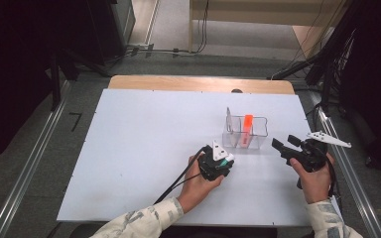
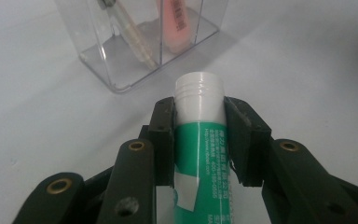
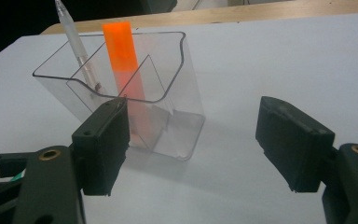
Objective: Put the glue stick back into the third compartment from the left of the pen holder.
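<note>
My left gripper [image 2: 199,109] is shut on a green tube with a white threaded cap [image 2: 199,140], held low over the white table just in front of a clear plastic holder [image 2: 121,70]. In the high view the left gripper [image 1: 222,159] sits at the holder's [image 1: 245,133] near-left corner. The holder has compartments; an orange marker [image 3: 123,56] and a clear pen [image 3: 77,49] stand in it. My right gripper [image 3: 193,140] is open, its jaws wide apart with nothing between them, just right of the holder [image 3: 168,107]. In the high view the right gripper [image 1: 284,146] points left toward the holder.
The white board [image 1: 144,148] covers a wooden table [image 1: 198,83]. Metal rails [image 1: 25,173] run along both sides. Cables lie on the floor beyond the far edge. The person's sleeves [image 1: 139,223] come in from the bottom.
</note>
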A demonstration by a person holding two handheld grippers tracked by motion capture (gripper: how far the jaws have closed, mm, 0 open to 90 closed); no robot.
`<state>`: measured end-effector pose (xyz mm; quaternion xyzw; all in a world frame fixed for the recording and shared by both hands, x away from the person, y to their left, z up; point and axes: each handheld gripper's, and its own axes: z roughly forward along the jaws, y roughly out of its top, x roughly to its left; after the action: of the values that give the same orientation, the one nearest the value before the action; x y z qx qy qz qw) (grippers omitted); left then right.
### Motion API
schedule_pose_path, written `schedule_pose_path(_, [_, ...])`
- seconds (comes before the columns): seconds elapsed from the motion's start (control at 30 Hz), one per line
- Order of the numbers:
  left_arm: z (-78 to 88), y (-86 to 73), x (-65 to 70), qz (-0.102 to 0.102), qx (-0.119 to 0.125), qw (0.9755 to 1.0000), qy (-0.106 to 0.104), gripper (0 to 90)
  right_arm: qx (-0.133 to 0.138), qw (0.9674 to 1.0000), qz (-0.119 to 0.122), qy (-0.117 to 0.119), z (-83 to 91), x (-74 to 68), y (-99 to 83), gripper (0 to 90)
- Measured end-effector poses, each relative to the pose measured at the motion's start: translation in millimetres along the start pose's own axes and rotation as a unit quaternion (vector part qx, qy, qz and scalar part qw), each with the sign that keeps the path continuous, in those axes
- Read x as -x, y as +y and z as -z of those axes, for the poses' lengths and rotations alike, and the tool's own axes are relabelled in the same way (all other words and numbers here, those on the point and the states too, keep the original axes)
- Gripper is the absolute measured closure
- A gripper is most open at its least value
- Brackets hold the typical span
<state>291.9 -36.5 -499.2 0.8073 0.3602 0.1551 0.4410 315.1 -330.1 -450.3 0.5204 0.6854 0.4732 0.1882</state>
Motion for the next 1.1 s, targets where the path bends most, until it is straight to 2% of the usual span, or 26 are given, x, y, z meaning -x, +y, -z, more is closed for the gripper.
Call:
schedule_pose_path(0.1, [2.4,2.7,1.4,0.003,0.011,0.9999,-0.003,66.1,0.000,1.0000,0.000,-0.001,0.2,0.1,0.0,24.5])
schedule_pose_path(0.37, [5.0,13.6,2.9,0.008,0.019,0.9997,-0.012,66.1,0.001,1.0000,-0.002,-0.003,1.8,1.5,0.1,24.6])
schedule_pose_path(0.63, [8.5,37.1,2.0,0.019,0.047,0.9985,-0.019,66.1,-0.004,1.0000,-0.002,-0.006,4.8,5.1,-3.0,24.5])
schedule_pose_path(1.1, [-6.5,63.0,8.6,0.023,0.060,0.9975,-0.028,66.1,-0.014,0.9998,-0.009,-0.008,6.7,13.0,-8.4,24.6])
